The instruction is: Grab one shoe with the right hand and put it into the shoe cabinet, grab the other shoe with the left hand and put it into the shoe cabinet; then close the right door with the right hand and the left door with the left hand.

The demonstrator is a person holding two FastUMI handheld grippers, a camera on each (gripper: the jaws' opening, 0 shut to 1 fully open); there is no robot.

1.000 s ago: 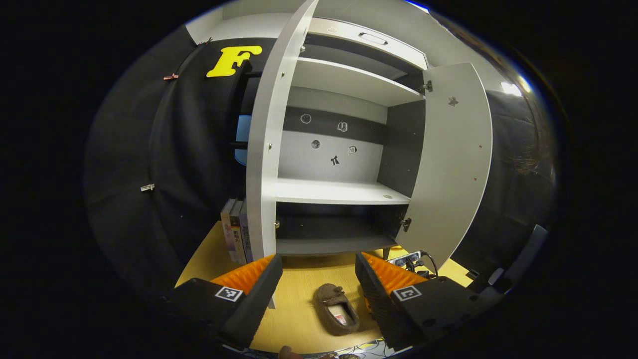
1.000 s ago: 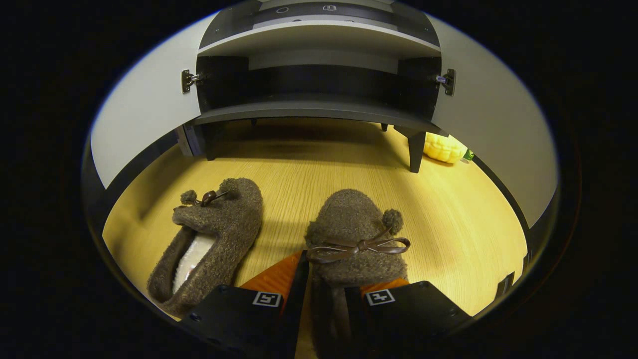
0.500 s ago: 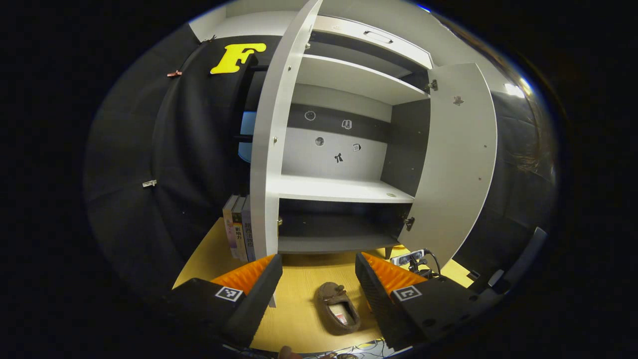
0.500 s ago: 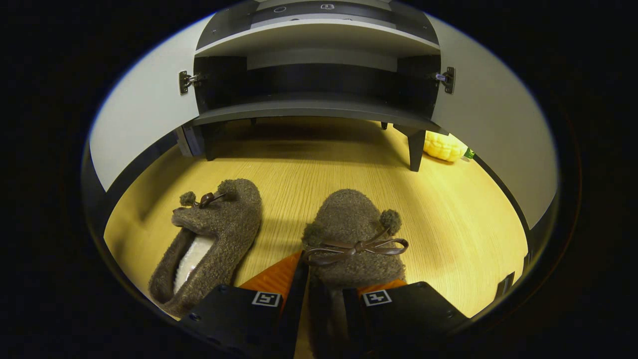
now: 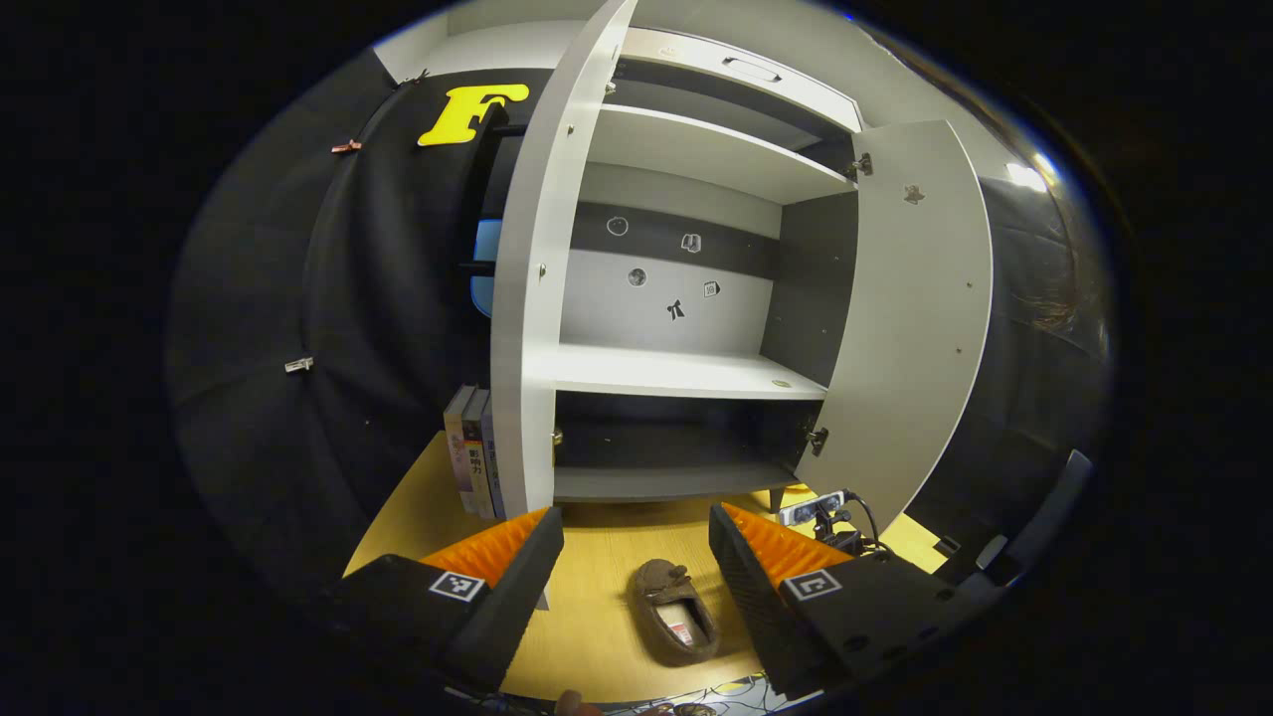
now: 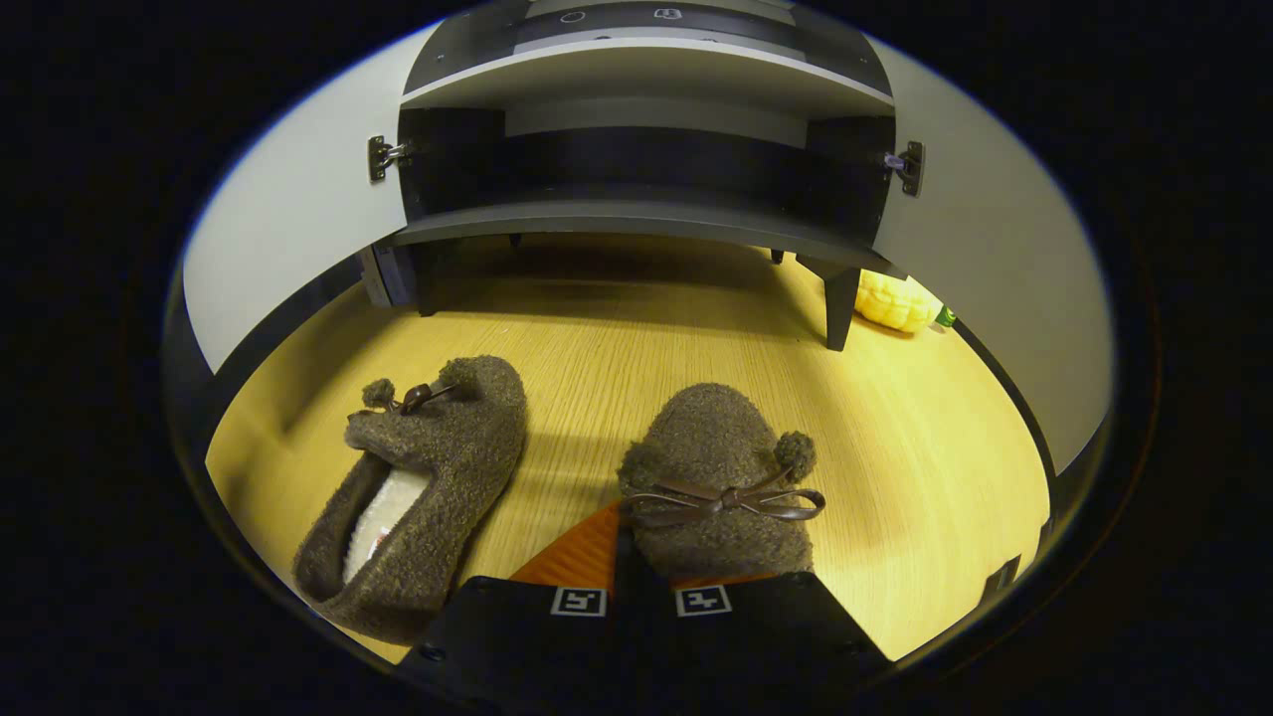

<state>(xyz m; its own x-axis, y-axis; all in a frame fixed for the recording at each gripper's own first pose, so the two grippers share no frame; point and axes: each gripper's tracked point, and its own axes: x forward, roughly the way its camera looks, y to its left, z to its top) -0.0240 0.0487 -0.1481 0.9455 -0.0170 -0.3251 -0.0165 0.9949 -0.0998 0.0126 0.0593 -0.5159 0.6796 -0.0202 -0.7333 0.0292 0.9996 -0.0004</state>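
Two fuzzy brown slippers lie on the yellow wooden floor (image 6: 895, 467) in front of the open shoe cabinet (image 6: 646, 214). The right shoe (image 6: 721, 477) points its rounded toe toward the cabinet; it has a small pompom and a thin dark bow across the vamp, and the right gripper (image 6: 641, 582) has its fingers drawn narrow at the shoe's heel end, seemingly pinching the rim, though how firmly both press I cannot tell. The left shoe (image 6: 418, 487) lies just beside it, toward the floor's left edge, angled, showing a pale lining with a small label too small to read. The left gripper (image 5: 636, 557) hangs high with its fingers wide apart and holding nothing; between them, far below, one slipper (image 5: 676, 625) shows on the floor. Both white doors stand open, the left door (image 5: 532, 298) and the right door (image 5: 915, 318). The cabinet's shelves hold nothing; small stickers dot its back panel. Books (image 5: 472, 467) stand beside the left door, their spine writing illegible. A yellow object (image 6: 895, 301) lies by a cabinet leg.
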